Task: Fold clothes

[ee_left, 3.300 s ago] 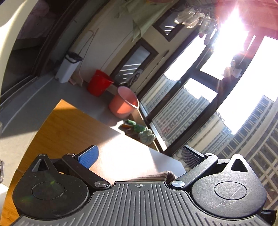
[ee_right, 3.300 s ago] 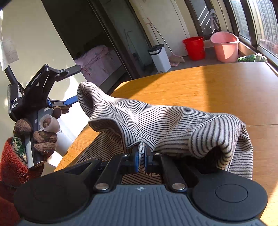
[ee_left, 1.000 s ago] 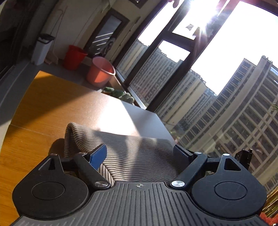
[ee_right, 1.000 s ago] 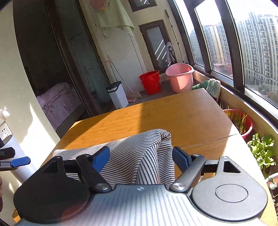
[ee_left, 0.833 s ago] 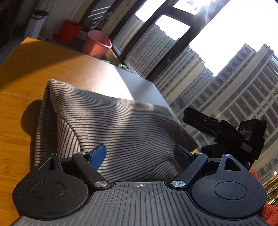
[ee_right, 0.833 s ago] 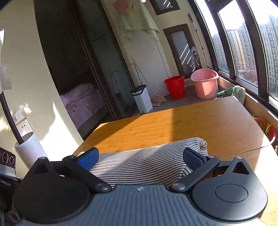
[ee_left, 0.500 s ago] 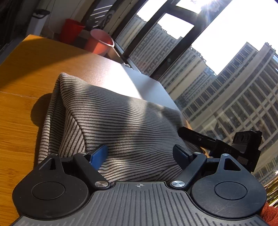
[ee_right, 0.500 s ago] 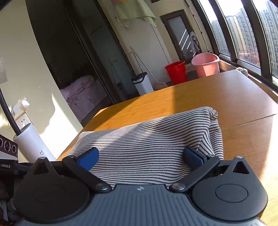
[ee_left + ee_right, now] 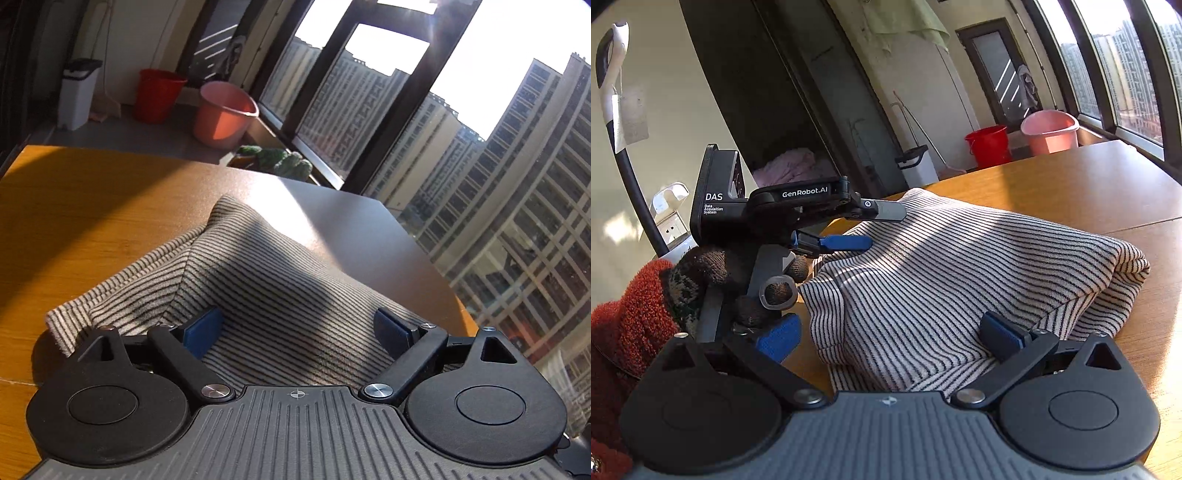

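My striped garment lies lengthwise between my unclamped right gripper and my opening left gripper.

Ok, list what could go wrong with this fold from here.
1. The striped garment lies humped, not flat, so a crease may set crooked.
2. Both tools, left and right, are open over it, the left's jaws opening; closing now might pinch several layers.
3. The left tool sits close beside the right, so they could collide.
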Demonstrator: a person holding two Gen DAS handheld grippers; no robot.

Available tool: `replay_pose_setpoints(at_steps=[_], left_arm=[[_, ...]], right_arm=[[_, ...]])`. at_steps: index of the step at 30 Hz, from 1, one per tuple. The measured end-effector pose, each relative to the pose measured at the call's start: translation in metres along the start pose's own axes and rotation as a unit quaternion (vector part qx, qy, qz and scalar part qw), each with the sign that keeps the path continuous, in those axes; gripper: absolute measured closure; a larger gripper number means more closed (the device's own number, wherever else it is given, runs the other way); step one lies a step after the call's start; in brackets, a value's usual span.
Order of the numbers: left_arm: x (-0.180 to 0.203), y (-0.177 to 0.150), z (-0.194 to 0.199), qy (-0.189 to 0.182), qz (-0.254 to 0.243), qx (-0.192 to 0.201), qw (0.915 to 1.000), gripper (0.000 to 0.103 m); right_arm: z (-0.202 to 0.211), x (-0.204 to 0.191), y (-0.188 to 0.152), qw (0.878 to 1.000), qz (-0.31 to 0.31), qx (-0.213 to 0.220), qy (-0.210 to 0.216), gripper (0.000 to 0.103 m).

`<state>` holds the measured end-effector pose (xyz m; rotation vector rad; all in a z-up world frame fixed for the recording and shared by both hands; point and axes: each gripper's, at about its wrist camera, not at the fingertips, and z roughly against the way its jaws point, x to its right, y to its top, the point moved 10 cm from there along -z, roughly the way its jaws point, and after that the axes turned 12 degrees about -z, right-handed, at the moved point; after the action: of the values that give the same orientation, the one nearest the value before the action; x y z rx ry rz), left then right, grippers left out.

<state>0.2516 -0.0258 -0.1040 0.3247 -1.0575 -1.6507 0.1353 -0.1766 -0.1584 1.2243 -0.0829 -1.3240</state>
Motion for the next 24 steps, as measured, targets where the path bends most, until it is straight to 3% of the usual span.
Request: replay_pose_setpoints(at_steps=[2, 6, 9, 11, 14, 20, 24], left_arm=[[0.003, -0.011, 0.021, -0.011, 0.021, -0.005, 0.9997, 0.009], [0.022, -0.031, 0.057, -0.078, 0.064, 0.015, 0.9948, 0.008], [0.038, -0.044, 0.057, -0.118, 0.090, 0.004, 0.9888, 0.008], [0.046, -0.054, 0.047, -0.121, 0.089, -0.016, 0.9886, 0.008], [0.048, -0.061, 0.035, -0.119, 0.089, -0.031, 0.9884, 0.008], [0.031, -0.054, 0.023, -0.098, 0.079, -0.031, 0.9916, 0.008], [0.016, -0.046, 0.018, -0.063, 0.059, -0.021, 0.9960, 0.008]], right_arm=[[0.007, -0.001, 0.012, 1.000, 0.014, -0.005, -0.004, 0.000], [0.022, 0.020, 0.062, 0.998, 0.003, 0.052, -0.025, 0.000], [0.006, 0.056, 0.079, 0.996, -0.054, 0.050, -0.048, 0.000], [-0.008, 0.072, 0.073, 0.994, -0.101, 0.029, -0.040, 0.000], [-0.020, 0.080, 0.054, 0.992, -0.120, 0.005, -0.032, 0.000], [-0.012, 0.058, 0.022, 0.997, -0.037, 0.016, -0.072, 0.000], [-0.007, 0.039, 0.006, 0.997, -0.069, 0.016, -0.045, 0.000]])
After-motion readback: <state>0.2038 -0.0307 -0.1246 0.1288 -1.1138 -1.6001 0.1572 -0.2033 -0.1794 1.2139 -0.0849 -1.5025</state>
